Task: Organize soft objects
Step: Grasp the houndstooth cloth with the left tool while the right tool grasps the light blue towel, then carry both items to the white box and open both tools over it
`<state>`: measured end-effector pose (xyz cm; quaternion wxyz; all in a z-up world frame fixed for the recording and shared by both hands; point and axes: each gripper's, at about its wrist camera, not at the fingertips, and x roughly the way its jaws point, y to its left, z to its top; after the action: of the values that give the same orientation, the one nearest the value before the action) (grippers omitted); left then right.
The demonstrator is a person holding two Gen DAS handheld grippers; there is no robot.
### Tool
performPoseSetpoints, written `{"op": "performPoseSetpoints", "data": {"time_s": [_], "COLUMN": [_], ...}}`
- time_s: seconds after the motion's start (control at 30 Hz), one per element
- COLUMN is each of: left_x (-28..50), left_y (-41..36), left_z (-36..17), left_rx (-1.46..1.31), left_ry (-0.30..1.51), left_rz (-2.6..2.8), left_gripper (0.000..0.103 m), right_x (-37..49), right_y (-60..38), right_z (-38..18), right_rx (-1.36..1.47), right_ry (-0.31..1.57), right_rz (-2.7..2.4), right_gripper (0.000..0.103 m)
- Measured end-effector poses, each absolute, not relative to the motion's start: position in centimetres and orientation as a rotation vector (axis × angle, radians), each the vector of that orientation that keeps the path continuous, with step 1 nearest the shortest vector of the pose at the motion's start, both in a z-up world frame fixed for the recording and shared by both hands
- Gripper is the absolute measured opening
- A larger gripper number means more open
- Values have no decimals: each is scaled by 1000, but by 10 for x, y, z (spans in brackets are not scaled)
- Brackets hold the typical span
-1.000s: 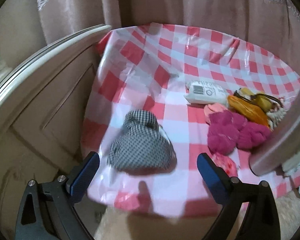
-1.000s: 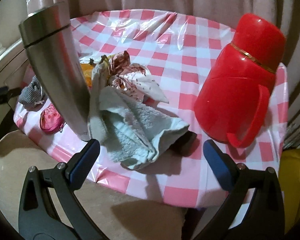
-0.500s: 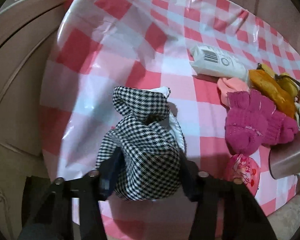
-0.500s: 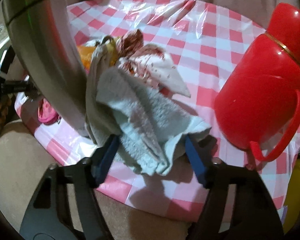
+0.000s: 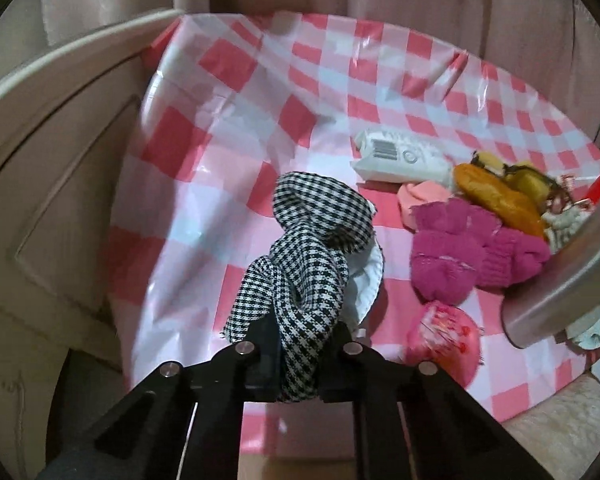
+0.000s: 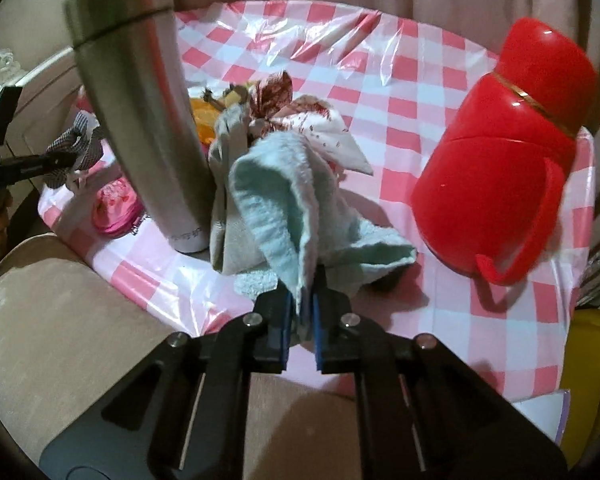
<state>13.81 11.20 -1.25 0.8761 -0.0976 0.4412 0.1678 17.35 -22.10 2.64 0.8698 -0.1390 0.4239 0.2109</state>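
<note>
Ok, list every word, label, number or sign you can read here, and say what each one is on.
No text can be read in either view.
White packet: a barcode and a round mark, printing too blurred to read.
Steel flask: small dark print near its base, too small to read.
Red jug: a gold band only, no lettering.

The end of the checked cloth [image 5: 300, 280] is hidden between the fingers [image 5: 266, 344]. Right of them, the metal bottle [image 5: 572, 264] is cut off by the edge.
</note>
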Motion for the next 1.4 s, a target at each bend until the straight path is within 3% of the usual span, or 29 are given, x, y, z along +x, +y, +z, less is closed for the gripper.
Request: {"op": "performPoseSetpoints", "data": {"time_s": [0.8,1.4], "left_x": [52,90], "left_y": [-16,-195], "left_z": [63,78], "left_rx": [-127,-29], "left_ry": [749,787], "left_rz": [230,-309], "left_gripper": [11,11], "right_x": [91,89], "right_y": [-299,-405], "right_z": [78,67], "right_rx": [-223,-168], "right_ry": [697,810], "right_rz": [326,4], "right_gripper": [10,11]}}
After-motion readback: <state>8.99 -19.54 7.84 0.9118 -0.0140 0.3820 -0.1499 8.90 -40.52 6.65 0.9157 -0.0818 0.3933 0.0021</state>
